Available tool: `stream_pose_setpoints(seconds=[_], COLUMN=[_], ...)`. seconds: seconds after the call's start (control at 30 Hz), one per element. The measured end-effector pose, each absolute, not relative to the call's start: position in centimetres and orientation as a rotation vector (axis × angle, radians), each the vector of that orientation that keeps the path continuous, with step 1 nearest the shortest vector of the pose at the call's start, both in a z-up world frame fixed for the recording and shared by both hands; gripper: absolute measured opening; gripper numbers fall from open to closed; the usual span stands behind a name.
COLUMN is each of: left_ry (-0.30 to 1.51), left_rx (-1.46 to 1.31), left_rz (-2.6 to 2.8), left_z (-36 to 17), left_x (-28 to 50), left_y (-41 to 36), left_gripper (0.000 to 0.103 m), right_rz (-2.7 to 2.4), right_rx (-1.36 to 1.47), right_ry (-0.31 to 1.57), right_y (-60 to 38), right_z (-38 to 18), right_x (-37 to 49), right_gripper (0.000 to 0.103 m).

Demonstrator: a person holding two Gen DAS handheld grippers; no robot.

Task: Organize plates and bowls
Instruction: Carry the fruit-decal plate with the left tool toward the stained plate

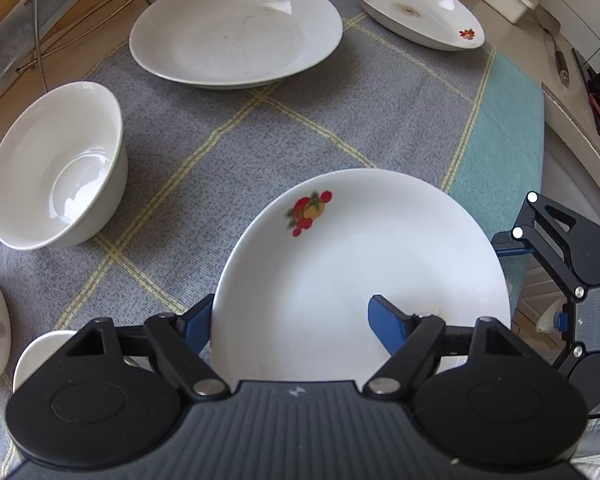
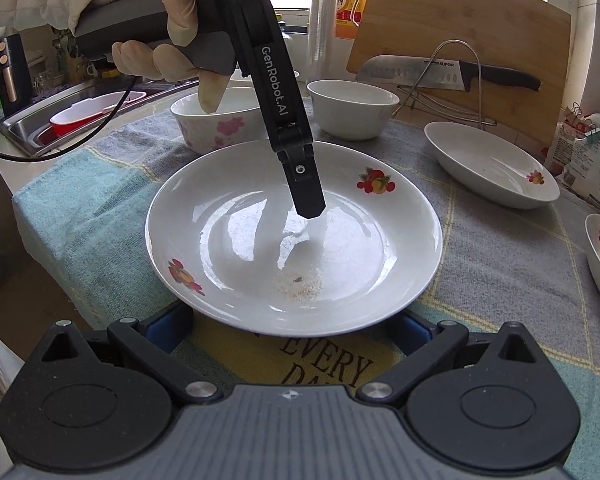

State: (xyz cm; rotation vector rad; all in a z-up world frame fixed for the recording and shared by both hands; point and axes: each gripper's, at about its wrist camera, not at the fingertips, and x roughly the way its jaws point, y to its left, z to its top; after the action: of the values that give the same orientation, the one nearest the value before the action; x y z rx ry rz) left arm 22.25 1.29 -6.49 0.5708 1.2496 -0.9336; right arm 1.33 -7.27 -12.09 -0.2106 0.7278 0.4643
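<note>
A white deep plate with red fruit prints rests on the grey checked cloth. My left gripper points steeply down over its rim. One blue pad sits outside the rim and the other stands well inside the dish, with a wide gap between pad and rim, so it is open. In the right wrist view its one visible finger touches the plate's inner surface. My right gripper is open, its pads low on either side of the plate's near rim.
Also on the cloth: a plain white bowl, a flower-print bowl, and two more fruit-print plates. A knife on a wire rack, a cutting board and a sink lie beyond. A gloved hand holds the left gripper.
</note>
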Motion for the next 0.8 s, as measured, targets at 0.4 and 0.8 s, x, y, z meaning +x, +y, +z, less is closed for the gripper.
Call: stream_pose_setpoints(seconds=[0.4, 0.8], left_ry=[1.257, 1.268], left_rx=[0.609, 0.591], left_rz=[-0.94, -0.951], left_z=[-6.75, -6.57], left_x=[22.09, 22.25], left_y=[0.8, 0.46], left_gripper=[0.079, 0.078], right_rz=[0.439, 0.452], right_rx=[-0.192, -0.199], right_ry=[0.744, 0.771], right_y=[-7.22, -7.85], right_z=[-11.99, -11.56], right_x=[1.69, 1.81], right_gripper=[0.103, 0.103])
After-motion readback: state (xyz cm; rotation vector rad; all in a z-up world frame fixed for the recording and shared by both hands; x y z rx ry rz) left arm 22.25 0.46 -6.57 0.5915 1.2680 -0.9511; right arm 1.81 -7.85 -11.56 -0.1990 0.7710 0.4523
